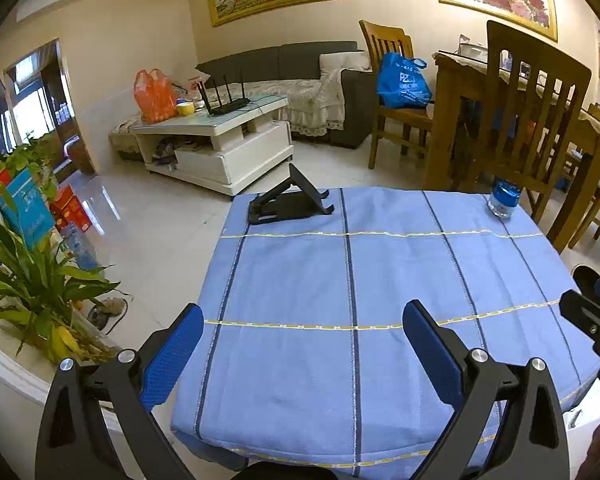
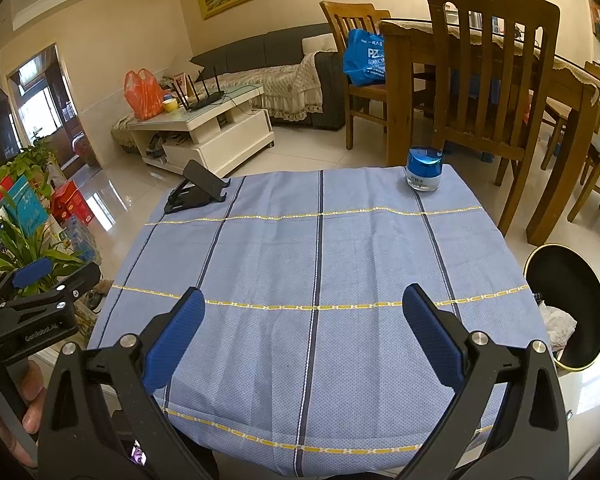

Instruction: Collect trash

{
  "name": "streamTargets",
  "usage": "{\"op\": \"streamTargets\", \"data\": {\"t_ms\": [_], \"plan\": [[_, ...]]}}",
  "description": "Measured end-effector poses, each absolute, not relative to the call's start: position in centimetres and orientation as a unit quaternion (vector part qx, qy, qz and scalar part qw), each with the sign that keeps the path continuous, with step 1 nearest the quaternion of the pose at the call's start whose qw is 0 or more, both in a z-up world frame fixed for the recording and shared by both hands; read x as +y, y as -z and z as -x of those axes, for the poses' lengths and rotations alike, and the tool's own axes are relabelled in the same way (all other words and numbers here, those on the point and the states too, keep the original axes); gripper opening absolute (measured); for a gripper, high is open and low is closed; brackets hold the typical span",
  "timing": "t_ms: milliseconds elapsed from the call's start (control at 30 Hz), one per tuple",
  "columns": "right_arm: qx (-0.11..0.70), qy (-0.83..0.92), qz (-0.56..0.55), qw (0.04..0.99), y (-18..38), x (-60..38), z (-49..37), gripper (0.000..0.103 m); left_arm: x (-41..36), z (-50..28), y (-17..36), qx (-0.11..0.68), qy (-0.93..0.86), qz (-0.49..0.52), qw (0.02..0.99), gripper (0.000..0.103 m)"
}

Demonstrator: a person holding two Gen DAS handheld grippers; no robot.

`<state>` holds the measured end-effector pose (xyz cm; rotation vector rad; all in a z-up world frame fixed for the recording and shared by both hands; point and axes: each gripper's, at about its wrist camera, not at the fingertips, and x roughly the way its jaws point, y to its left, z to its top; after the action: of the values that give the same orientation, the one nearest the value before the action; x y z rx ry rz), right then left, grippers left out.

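Note:
A black round bin (image 2: 566,280) stands on the floor at the table's right side, with crumpled white paper (image 2: 558,320) inside it. My left gripper (image 1: 302,330) hovers open over the near part of the blue checked tablecloth (image 1: 380,280), with nothing between its blue pads. My right gripper (image 2: 302,314) also stands open and empty above the cloth (image 2: 320,260). The right gripper shows at the right edge of the left wrist view (image 1: 596,312), and the left gripper shows at the left edge of the right wrist view (image 2: 36,284). A hand holds it there.
A black folding phone stand (image 1: 288,200) sits at the table's far left corner, and a small blue-labelled bottle (image 2: 423,172) at the far right corner. Wooden chairs (image 2: 496,80) and a dining table stand behind. Potted plants (image 1: 40,280) line the left; a white coffee table (image 1: 220,140) lies beyond.

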<state>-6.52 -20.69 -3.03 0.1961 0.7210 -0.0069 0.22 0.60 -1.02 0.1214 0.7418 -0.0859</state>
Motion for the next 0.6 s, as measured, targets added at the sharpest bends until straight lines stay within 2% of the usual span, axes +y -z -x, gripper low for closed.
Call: {"op": "streamTargets", "data": {"t_ms": [300,600], "plan": [[0.354,0.006,-0.100,0.930,3.1,-20.9,6.6,0.098,0.8,0.6,-0.3,0.326,0.019,-0.058,0.943,0.096],[0.355,0.008,-0.102,0.929,3.2,-21.0,6.5,0.098,0.7,0.1,-0.1,0.336,0.024,-0.067,0.939,0.096]]}}
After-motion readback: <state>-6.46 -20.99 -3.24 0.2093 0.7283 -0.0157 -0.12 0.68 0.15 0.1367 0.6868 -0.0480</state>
